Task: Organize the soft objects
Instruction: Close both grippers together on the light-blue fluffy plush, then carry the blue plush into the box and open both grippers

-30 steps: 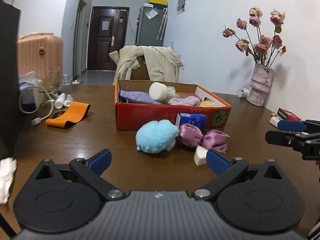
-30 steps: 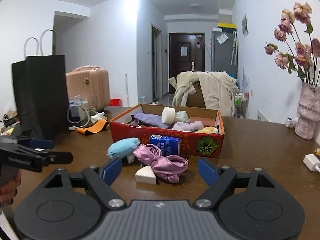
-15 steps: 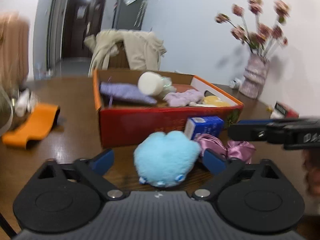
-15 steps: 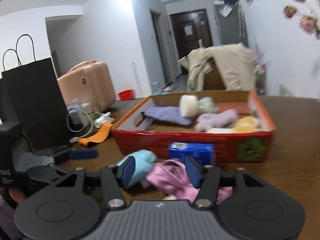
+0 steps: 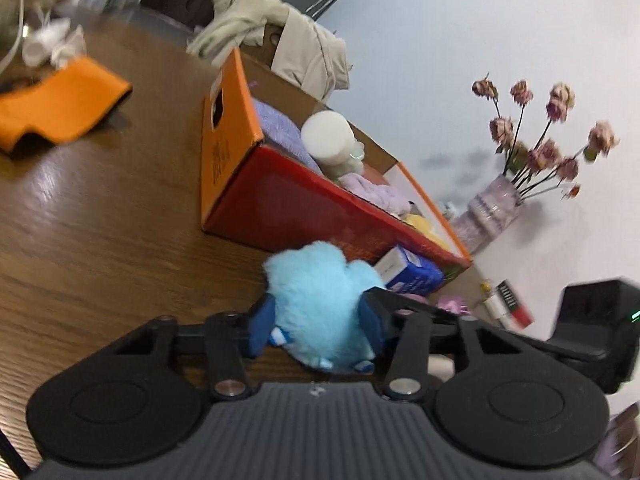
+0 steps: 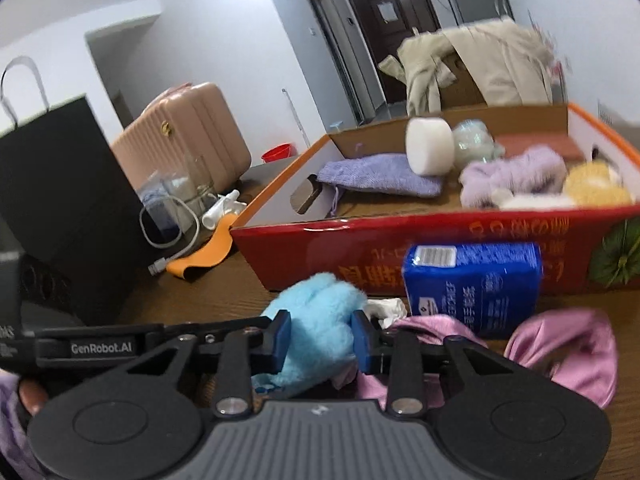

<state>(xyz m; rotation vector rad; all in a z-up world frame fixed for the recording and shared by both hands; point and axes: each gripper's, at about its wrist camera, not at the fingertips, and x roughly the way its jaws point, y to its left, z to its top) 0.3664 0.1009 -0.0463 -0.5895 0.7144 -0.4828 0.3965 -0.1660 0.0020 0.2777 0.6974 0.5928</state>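
Observation:
A fluffy light-blue plush toy (image 5: 320, 300) lies on the wooden table in front of the red and orange cardboard box (image 5: 280, 208). My left gripper (image 5: 316, 324) is shut on the plush, its blue pads pressing both sides. In the right wrist view my right gripper (image 6: 320, 338) has its pads close around the same plush (image 6: 316, 320), while the left gripper's black fingers (image 6: 160, 338) reach in from the left. A pink satin scrunchie (image 6: 560, 356) lies to the right. The box (image 6: 320, 240) holds a lilac pouch (image 6: 380, 174), a white roll (image 6: 430, 146) and other soft items.
A blue tissue pack (image 6: 476, 284) stands against the box front. An orange band (image 5: 60, 108) and a white cable lie on the table at left. A black paper bag (image 6: 60, 208) and a pink suitcase (image 6: 184, 132) are at far left. A vase of dried roses (image 5: 496, 208) stands by the wall.
Both grippers moved in on the blue plush and closed their jaws around it. The left wrist view has tilted sharply. The right gripper shifted left from the pink scrunchie to the plush.

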